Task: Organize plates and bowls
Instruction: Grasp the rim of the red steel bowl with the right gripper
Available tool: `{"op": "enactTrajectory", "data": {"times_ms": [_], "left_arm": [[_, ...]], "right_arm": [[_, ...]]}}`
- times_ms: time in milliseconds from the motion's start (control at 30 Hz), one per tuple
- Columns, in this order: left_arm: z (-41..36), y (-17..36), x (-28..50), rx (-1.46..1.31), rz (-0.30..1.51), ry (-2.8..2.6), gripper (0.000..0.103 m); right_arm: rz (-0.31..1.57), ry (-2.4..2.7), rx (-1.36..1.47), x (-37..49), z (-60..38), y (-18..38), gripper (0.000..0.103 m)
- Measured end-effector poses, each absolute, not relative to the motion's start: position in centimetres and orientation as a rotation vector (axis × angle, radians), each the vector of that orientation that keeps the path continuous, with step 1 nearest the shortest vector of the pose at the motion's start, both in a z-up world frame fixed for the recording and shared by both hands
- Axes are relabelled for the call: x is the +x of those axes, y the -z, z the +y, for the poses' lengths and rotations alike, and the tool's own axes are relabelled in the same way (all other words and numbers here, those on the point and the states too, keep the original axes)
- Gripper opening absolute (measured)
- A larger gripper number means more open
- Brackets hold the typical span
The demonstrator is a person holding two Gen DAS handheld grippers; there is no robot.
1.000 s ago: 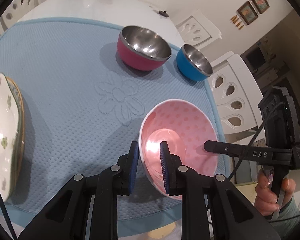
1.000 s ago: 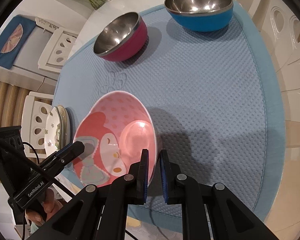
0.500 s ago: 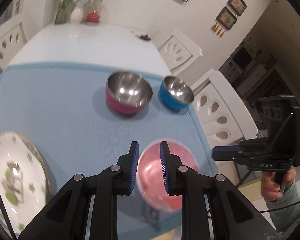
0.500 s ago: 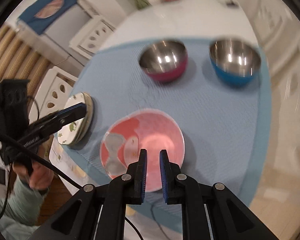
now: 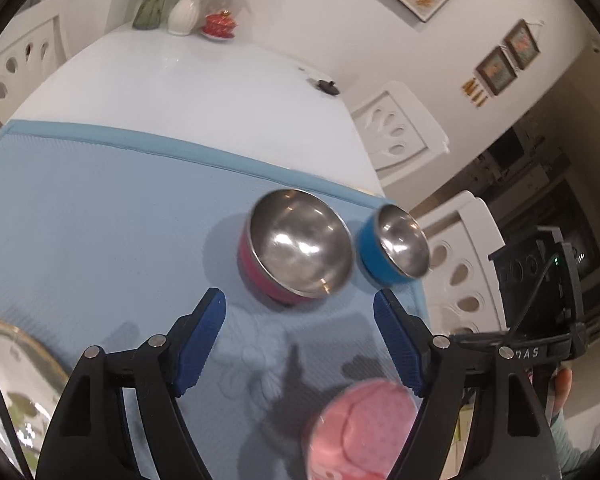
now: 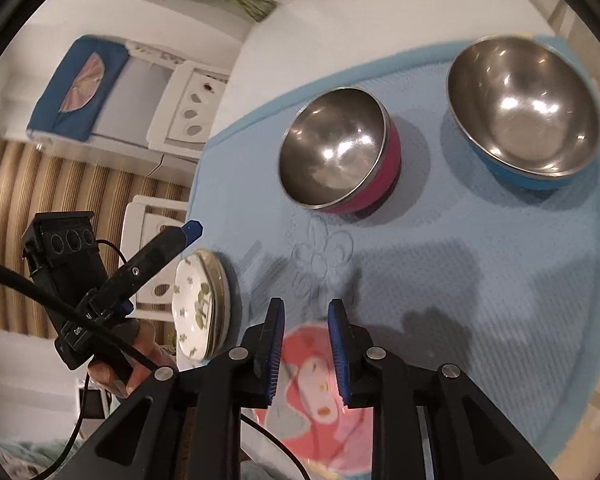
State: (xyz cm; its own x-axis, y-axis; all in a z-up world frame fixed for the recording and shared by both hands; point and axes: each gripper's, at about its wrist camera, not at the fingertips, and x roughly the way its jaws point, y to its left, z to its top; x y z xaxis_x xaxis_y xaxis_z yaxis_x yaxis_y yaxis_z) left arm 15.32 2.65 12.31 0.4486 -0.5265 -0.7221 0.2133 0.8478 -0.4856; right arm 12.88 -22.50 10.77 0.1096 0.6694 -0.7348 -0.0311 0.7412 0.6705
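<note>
A pink cartoon bowl (image 6: 320,408) lies on the blue mat (image 6: 480,280) at its near edge; it also shows in the left wrist view (image 5: 360,428). My left gripper (image 5: 300,336) is wide open and empty, raised above the mat. My right gripper (image 6: 306,344) is open with a narrow gap, above the pink bowl, holding nothing. A magenta steel bowl (image 5: 296,244) (image 6: 336,148) and a blue steel bowl (image 5: 392,244) (image 6: 524,112) stand side by side at the far side of the mat. A stack of floral plates (image 6: 200,304) (image 5: 16,392) sits at the mat's left edge.
The mat lies on a white table (image 5: 188,84) with vases (image 5: 184,12) and a small red dish (image 5: 220,24) at its far end. White chairs (image 5: 396,132) stand along the right side and beyond the left edge (image 6: 188,108).
Both grippers let go of the pink bowl, which now rests on the mat. Both rose and pulled back; the left jaws opened wide, the right jaws opened a little.
</note>
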Motion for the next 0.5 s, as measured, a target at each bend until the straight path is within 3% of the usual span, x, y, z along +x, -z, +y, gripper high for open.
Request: {"op": "enactTrajectory", "data": {"times_ms": [33,133,400,500], "left_arm": [[2.6,-11.9,16.0,-0.359,1.019,0.47,0.075],[2.6,-10.4,17.8,-0.37,1.047,0.469,0.075],[1.2,-6.5,21.8,-0.34,1.111,0.454,0.075],[0.4,-5.5,22.5,-0.303,1.112,0.445,0.067]], "right_arm": [[1.39,-0.552,0.578,13.5,-22.4,-10.3,0.027],[1.405,-0.528,0.578,15.1,-22.3,-9.4,0.055],[1.382,-0.388,0.587,18.3,-23.2,-8.1,0.056],[1.393,-0.369,0.567,19.3,-22.5,-7.1,0.056]]}}
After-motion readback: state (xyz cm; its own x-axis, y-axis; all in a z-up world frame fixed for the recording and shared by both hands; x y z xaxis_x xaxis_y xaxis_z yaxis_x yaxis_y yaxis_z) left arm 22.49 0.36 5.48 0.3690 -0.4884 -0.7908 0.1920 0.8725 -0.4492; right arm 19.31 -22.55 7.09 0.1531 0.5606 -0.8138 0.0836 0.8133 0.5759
